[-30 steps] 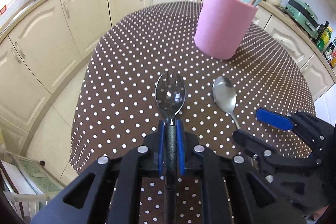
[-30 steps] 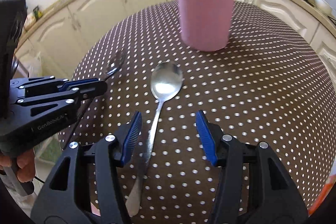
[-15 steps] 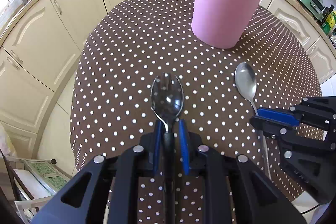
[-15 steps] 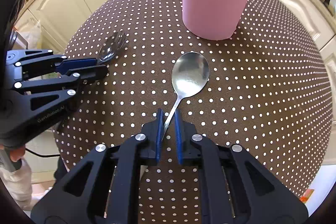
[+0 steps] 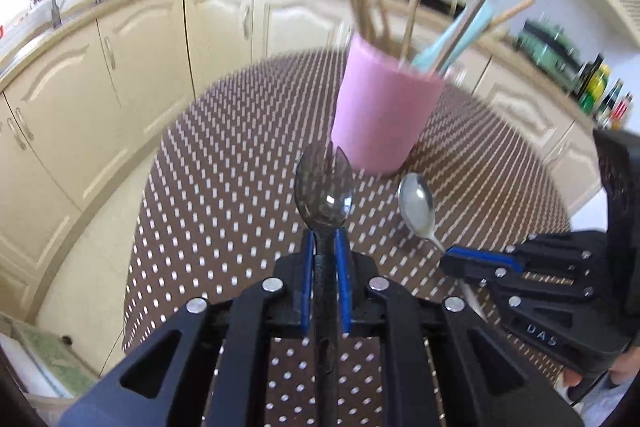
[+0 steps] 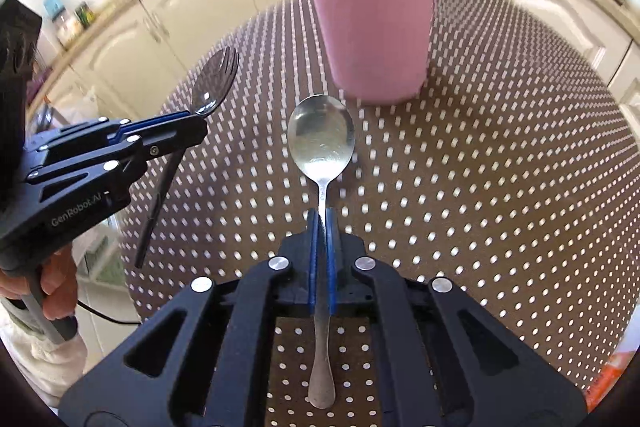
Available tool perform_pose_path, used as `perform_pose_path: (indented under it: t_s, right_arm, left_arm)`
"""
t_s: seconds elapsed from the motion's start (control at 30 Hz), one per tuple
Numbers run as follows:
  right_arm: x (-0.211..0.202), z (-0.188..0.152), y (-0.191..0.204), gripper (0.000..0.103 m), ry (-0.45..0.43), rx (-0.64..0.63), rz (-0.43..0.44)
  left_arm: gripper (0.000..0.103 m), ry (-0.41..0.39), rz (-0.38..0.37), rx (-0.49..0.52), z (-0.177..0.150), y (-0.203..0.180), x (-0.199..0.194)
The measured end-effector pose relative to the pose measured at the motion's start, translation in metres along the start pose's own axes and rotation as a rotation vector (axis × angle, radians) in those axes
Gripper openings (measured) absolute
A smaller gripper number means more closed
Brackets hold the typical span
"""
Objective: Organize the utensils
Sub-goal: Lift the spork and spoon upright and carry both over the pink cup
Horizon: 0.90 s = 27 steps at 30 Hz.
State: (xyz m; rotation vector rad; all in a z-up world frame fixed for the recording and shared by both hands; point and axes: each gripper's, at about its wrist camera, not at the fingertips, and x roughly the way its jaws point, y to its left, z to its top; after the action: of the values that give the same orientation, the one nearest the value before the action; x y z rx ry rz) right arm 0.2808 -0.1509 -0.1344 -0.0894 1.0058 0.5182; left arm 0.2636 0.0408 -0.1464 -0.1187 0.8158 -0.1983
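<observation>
My left gripper (image 5: 324,243) is shut on the neck of a dark plastic spork (image 5: 324,187) and holds it above the table; it also shows in the right wrist view (image 6: 214,87). My right gripper (image 6: 322,223) is shut on the handle of a silver metal spoon (image 6: 321,139), lifted off the cloth; the spoon also shows in the left wrist view (image 5: 418,207). A pink cup (image 5: 384,115) (image 6: 372,27) holding wooden chopsticks and a light blue utensil stands just beyond both utensils.
The round table (image 6: 500,167) has a brown cloth with white dots. Cream kitchen cabinets (image 5: 100,67) curve around behind it. The right gripper (image 5: 520,279) is close on the right in the left wrist view. Bottles (image 5: 600,87) stand on the far counter.
Both grippers have lifted and tilted up toward the pink cup, carrying the spork and the spoon. The right gripper closed on the spoon handle within the last second.
</observation>
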Motion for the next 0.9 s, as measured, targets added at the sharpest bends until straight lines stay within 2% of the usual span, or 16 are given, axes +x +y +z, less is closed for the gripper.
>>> perform_pose_path:
  t_s: [0.3, 0.47, 0.6, 0.73, 0.9]
  right_arm:
    - [-0.071, 0.003, -0.010, 0.004, -0.330, 0.030, 0.061]
    - [-0.109, 0.013, -0.002, 0.004, -0.550, 0.049, 0.062]
    - [-0.127, 0.029, -0.006, 0.004, -0.700, 0.071, 0.056]
    - [-0.132, 0.047, -0.018, 0.004, -0.809, 0.099, 0.053]
    - [-0.127, 0.081, -0.031, 0.004, -0.924, 0.145, 0.021]
  left_arm:
    - [0.011, -0.276, -0.061, -0.009, 0.015, -0.021, -0.047]
    - [0.011, -0.430, -0.121, -0.039, 0.040, -0.031, -0.068]
    - [0.011, -0.554, -0.134, -0.040, 0.063, -0.045, -0.075]
    - [0.011, -0.631, -0.141, -0.044, 0.085, -0.051, -0.070]
    - [0.011, -0.671, -0.141, -0.072, 0.106, -0.049, -0.050]
